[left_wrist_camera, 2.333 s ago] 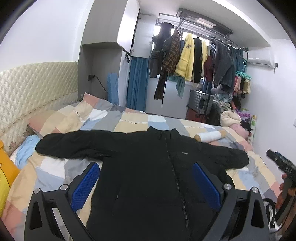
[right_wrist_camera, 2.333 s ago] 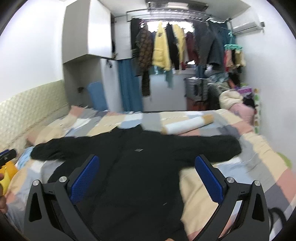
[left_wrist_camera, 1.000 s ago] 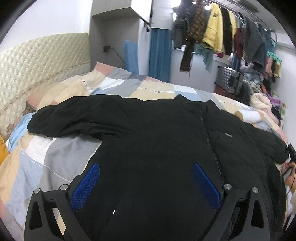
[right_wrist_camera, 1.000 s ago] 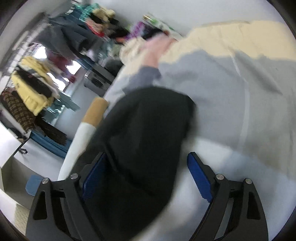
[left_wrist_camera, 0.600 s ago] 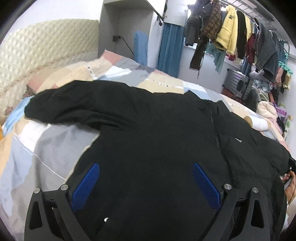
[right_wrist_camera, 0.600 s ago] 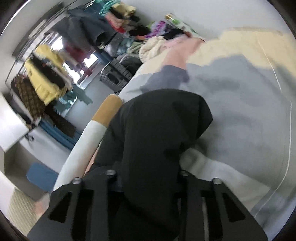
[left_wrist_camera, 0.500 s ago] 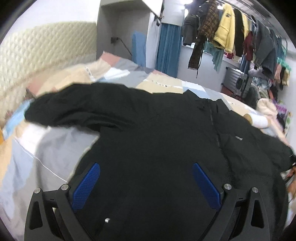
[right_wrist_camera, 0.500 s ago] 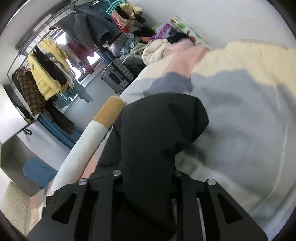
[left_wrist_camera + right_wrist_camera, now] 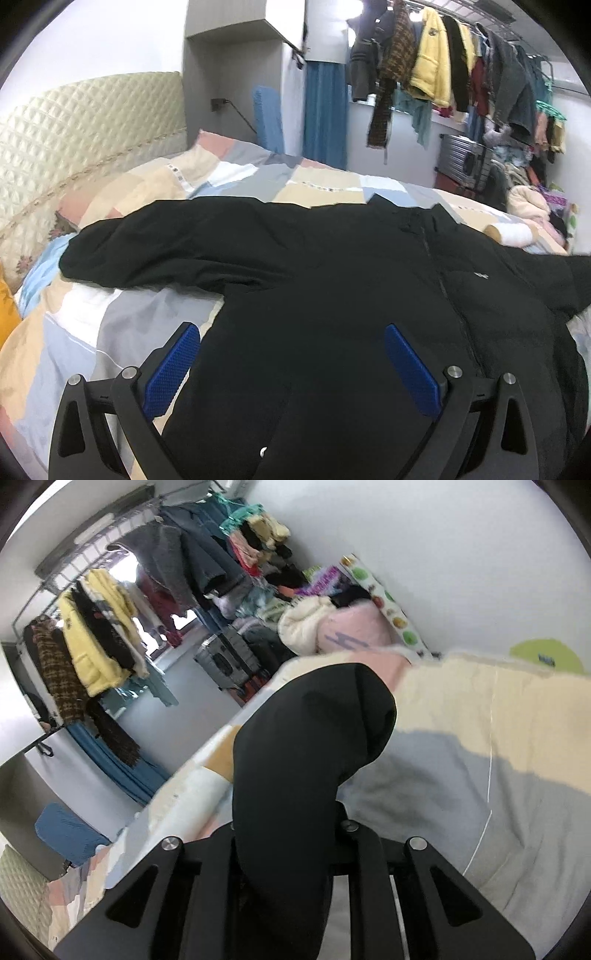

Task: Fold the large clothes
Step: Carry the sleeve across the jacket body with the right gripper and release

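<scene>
A large black zip jacket (image 9: 351, 288) lies front up on the patchwork bed (image 9: 110, 321), its left sleeve (image 9: 159, 247) stretched out flat toward the headboard. My left gripper (image 9: 291, 365) is open with blue pads, hovering over the jacket's lower body. My right gripper (image 9: 286, 830) is shut on the jacket's right sleeve (image 9: 310, 746) and holds its cuff end lifted off the bed. The raised sleeve also shows at the right edge of the left wrist view (image 9: 576, 273).
A quilted headboard (image 9: 74, 125) runs along the left. A rack of hanging clothes (image 9: 443, 74) and a suitcase (image 9: 465, 162) stand beyond the bed. A white-and-tan roll (image 9: 513, 234) lies by the jacket's far side. A pile of soft clothes (image 9: 332, 627) sits against the wall.
My right gripper closed on the right sleeve end and lifted it off the bed. My left gripper stayed open over the jacket's body, shifting only slightly.
</scene>
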`<state>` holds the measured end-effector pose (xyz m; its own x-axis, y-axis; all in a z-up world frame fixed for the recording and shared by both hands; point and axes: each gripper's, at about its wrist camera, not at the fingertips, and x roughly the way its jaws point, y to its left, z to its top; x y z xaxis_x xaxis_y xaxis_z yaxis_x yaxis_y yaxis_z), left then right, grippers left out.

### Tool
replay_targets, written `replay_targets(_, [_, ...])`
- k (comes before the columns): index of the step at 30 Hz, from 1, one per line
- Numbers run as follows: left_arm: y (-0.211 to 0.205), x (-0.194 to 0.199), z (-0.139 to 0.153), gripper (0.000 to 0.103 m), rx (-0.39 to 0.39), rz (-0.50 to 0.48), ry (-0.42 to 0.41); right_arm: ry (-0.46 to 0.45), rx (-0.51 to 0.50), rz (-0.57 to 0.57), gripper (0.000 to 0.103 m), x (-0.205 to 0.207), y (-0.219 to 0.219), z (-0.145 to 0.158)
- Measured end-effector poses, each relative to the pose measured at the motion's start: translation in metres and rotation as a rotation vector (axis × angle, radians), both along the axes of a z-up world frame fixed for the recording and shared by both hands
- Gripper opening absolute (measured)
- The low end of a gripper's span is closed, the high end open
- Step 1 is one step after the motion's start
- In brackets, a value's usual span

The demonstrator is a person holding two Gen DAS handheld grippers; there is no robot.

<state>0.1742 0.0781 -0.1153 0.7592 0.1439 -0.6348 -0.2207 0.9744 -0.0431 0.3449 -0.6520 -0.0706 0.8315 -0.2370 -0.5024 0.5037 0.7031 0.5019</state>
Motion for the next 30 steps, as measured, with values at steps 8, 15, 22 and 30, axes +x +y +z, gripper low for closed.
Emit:
replay_targets(8, [0.017, -0.014, 0.011, 0.101, -0.015, -0.013, -0.017, -0.042, -0.108, 0.071, 0.016, 0.007, 0.065, 0.105])
replay_targets(15, [0.024, -0.030, 0.024, 0.101, 0.058, -0.006, -0.104, -0.092, -0.225, 0.197, 0.016, 0.016, 0.149, 0.194])
replay_targets(22, [0.047, -0.039, 0.024, 0.101, 0.001, -0.031, -0.126, -0.148, -0.321, 0.347, 0.016, 0.025, 0.266, 0.246])
replay_targets(30, [0.076, -0.044, 0.015, 0.101, -0.040, -0.042, -0.110, -0.155, -0.379, 0.587, 0.016, 0.033, 0.432, 0.234])
